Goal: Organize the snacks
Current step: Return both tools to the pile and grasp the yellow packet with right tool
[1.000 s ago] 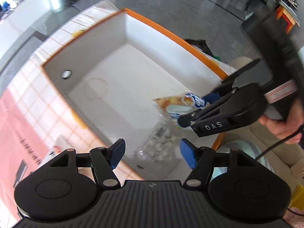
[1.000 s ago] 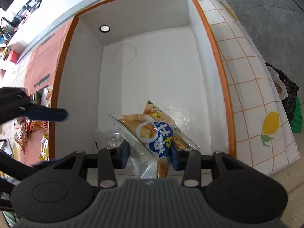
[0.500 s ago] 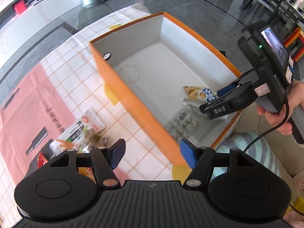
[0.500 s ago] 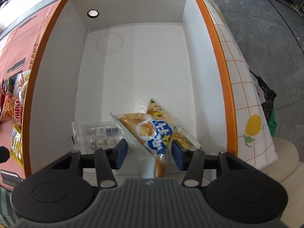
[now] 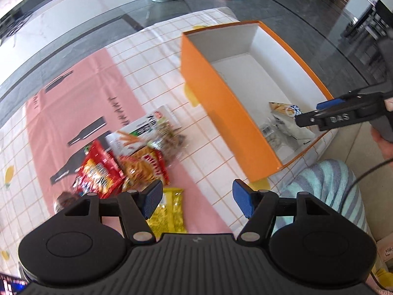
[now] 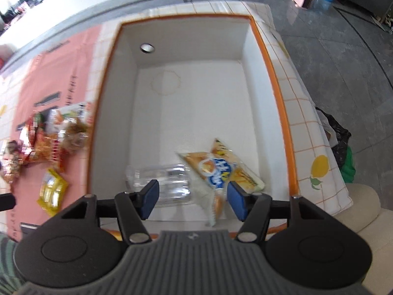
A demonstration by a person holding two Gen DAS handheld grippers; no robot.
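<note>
Over the orange box (image 6: 275, 78) the right hand-held gripper (image 6: 192, 196) is opening, the blurred yellow snack bag (image 6: 221, 167) lying released inside beside a clear tray (image 6: 162, 179), while the left hand-held gripper (image 5: 196, 196) gapes empty above smeared packets (image 5: 137, 152) on the surface (image 5: 152, 56).

Left gripper (image 5: 196, 198) wide open; right gripper (image 6: 192, 198) jaws opening
</note>
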